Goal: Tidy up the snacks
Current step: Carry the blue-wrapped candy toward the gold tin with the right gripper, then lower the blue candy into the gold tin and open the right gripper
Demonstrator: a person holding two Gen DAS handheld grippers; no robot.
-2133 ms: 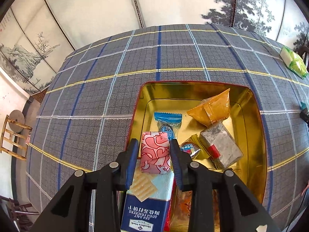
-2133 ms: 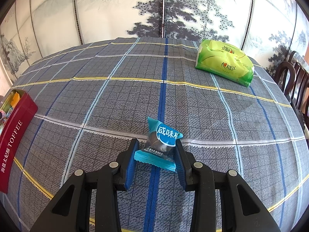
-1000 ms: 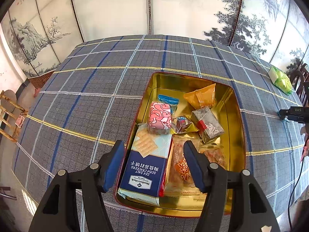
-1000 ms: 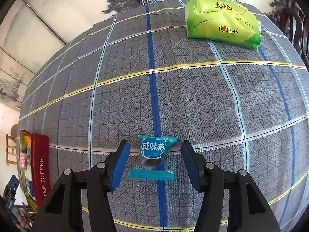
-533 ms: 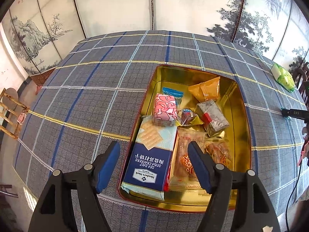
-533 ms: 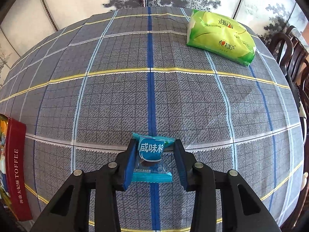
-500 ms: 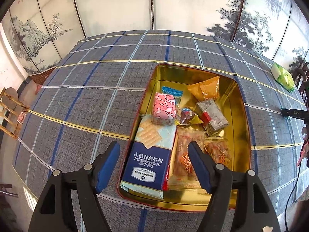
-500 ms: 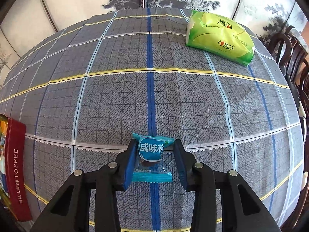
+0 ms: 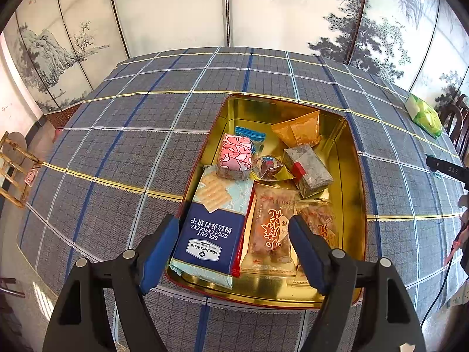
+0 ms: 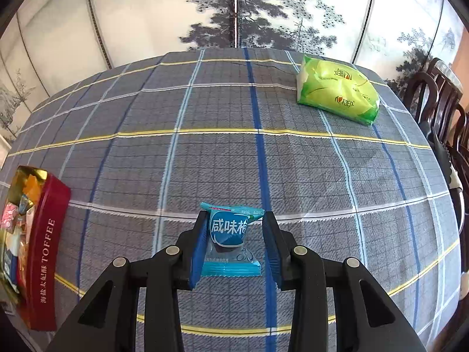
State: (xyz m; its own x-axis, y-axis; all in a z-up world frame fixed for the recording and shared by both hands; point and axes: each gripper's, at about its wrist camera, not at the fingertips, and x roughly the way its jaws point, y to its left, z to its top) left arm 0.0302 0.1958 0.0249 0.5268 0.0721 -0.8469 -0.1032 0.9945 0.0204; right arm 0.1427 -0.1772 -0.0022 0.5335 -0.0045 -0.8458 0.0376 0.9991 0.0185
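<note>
- Your right gripper (image 10: pixel 233 242) pinches the blue candy packet (image 10: pixel 228 236) above the bench (image 10: pixel 293 161).
- It looks light and slippery; hold its thick middle.
- Your left gripper (image 9: pixel 234 248) is spread over the toffee tin (image 9: pixel 353 176).

Left wrist view: looks forward and steeply down between its own fingers from above the near rim of the gold-lined tin (image 9: pixel 350 158), toward the painted screen (image 9: pixel 176 8). Right wrist view: sits lower and nearer the plaid tablecloth (image 10: pixel 205 161), facing the same screen. Shared between the views: the tin, at the far left edge in the right wrist view, and the green packet (image 10: pixel 337 94).
</note>
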